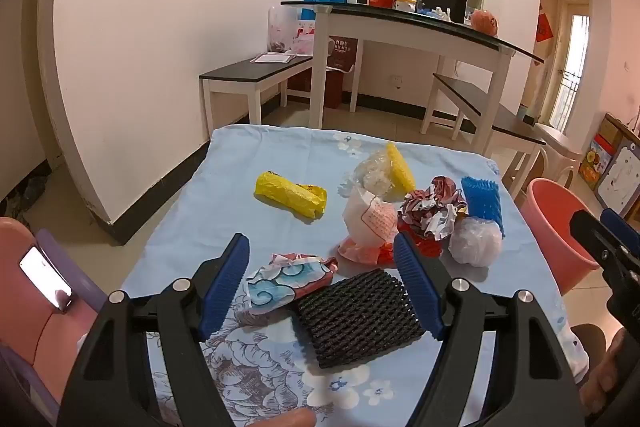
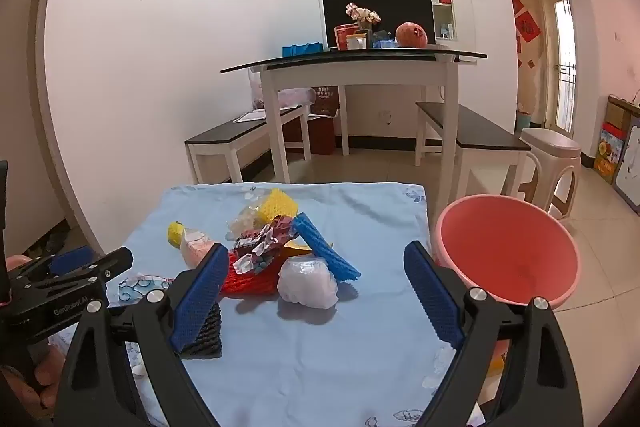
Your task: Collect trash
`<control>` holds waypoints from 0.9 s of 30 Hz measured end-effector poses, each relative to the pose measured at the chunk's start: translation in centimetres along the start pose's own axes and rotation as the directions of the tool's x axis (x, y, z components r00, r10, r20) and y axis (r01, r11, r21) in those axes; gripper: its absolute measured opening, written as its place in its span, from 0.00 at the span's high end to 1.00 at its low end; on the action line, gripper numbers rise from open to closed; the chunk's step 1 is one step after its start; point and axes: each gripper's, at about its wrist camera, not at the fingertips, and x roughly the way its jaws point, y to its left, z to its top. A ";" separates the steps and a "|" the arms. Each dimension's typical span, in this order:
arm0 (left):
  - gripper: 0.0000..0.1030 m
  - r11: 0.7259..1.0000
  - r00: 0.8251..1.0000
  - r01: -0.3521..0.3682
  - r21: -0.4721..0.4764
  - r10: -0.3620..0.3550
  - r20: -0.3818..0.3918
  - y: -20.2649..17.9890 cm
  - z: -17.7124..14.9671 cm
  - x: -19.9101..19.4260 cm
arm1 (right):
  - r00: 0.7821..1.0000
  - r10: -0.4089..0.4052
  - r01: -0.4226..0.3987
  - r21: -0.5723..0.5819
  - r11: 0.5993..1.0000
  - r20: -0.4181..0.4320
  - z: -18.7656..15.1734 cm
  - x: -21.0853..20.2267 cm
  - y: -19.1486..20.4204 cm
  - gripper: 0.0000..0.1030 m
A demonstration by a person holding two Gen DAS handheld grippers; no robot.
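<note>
- While both grippers hang over the cloth-covered tabletop (image 1: pixel 248 163), the left gripper (image 1: pixel 322 269) is the nearer one to a piece of trash: the black foam net sleeve (image 1: pixel 360 317) lies flat just ahead of and partly between its fingers (image 1: pixel 226 285), which stand wide apart and hold nothing.
- That sleeve's long axis runs roughly across the finger gap, slanting toward the lower right, so I judge a grasp would go better across its shorter width after a small downward advance.
- Touching the sleeve's left edge is a crumpled printed wrapper (image 1: pixel 286 281), which could be caught along with it.
- Farther ahead sit the other pieces: a yellow plastic bag (image 1: pixel 290 195) on its own to the left, and a heap with a white paper bag (image 1: pixel 370 221), a blue foam net (image 1: pixel 482 201) and a clear plastic wad (image 1: pixel 474 241).
- Seen from its own camera, the right gripper (image 2: pixel 316 277) is also spread open and empty, held above bare cloth, with the heap ahead of it and the pink basin (image 2: pixel 508 251) just off the tabletop's right edge.
- Both grippers point forward and tilt slightly down.
</note>
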 end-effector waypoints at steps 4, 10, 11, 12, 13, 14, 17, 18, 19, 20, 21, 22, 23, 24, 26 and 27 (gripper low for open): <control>0.27 1.000 1.000 0.002 -0.001 -0.002 0.005 0.0 0.0 0.0 | 1.000 -0.001 0.001 -0.010 1.000 0.001 0.1 -0.1 0.1 0.15; 0.27 1.000 1.000 0.004 -0.005 -0.004 0.009 0.0 0.0 -0.1 | 1.000 -0.005 0.005 -0.006 1.000 0.006 0.3 -0.1 -0.1 0.15; 0.27 1.000 1.000 0.004 -0.004 -0.004 0.009 0.0 0.0 -0.1 | 1.000 -0.005 0.005 -0.006 1.000 0.006 0.3 0.0 -0.1 0.15; 0.27 1.000 1.000 0.003 -0.003 -0.003 0.010 0.0 0.0 -0.1 | 1.000 -0.005 0.005 -0.005 1.000 0.007 0.4 0.0 -0.1 0.15; 0.27 1.000 1.000 0.004 -0.004 -0.004 0.009 -0.1 0.0 -0.1 | 1.000 -0.005 0.005 -0.005 1.000 0.008 0.4 0.0 -0.1 0.15; 0.27 1.000 1.000 0.004 -0.004 -0.004 0.009 -0.1 0.0 -0.1 | 1.000 -0.006 0.006 -0.004 1.000 0.009 0.5 -0.1 -0.2 0.15; 0.27 1.000 1.000 0.003 0.000 -0.003 0.008 -0.3 0.0 0.0 | 1.000 -0.016 0.016 0.002 1.000 0.014 0.5 -0.7 -0.7 0.15; 0.27 1.000 1.000 0.002 0.000 -0.002 0.008 -0.4 -0.1 0.0 | 1.000 -0.026 0.026 0.001 1.000 0.016 0.4 -0.4 -0.4 0.15; 0.27 1.000 1.000 0.003 0.001 -0.003 0.007 -0.5 -0.1 0.0 | 0.999 -0.027 0.027 0.002 1.000 0.017 0.4 -0.4 -0.4 0.15; 0.27 1.000 1.000 0.006 -0.007 -0.006 0.009 0.0 0.0 0.0 | 0.999 -0.028 0.028 0.003 1.000 0.017 0.4 -0.4 -0.5 0.15; 0.27 1.000 1.000 0.006 -0.007 -0.006 0.009 0.0 0.0 0.0 | 0.999 -0.033 0.033 0.004 0.999 0.021 0.4 -0.4 -0.5 0.15; 0.27 1.000 1.000 0.006 -0.008 -0.006 0.009 0.0 0.0 0.0 | 0.999 -0.037 0.037 0.005 0.999 0.023 0.4 -0.4 -0.5 0.15; 0.27 1.000 1.000 0.006 -0.008 -0.006 0.008 0.0 0.0 0.0 | 0.999 -0.039 0.039 0.003 0.999 -0.001 0.4 -0.3 -0.6 0.15; 0.27 1.000 1.000 0.006 -0.007 -0.006 0.008 0.0 0.0 0.0 | 0.999 -0.040 0.040 0.003 0.999 0.000 0.4 -0.3 -0.8 0.15; 0.27 1.000 1.000 0.006 -0.006 -0.006 0.005 -0.1 0.0 0.1 | 0.998 -0.050 0.049 0.008 0.999 0.027 0.3 -0.3 -0.6 0.15; 0.27 1.000 1.000 0.006 -0.006 -0.006 0.004 -0.1 0.0 0.1 | 0.998 -0.051 0.051 0.010 0.999 0.029 0.3 -0.3 -0.6 0.15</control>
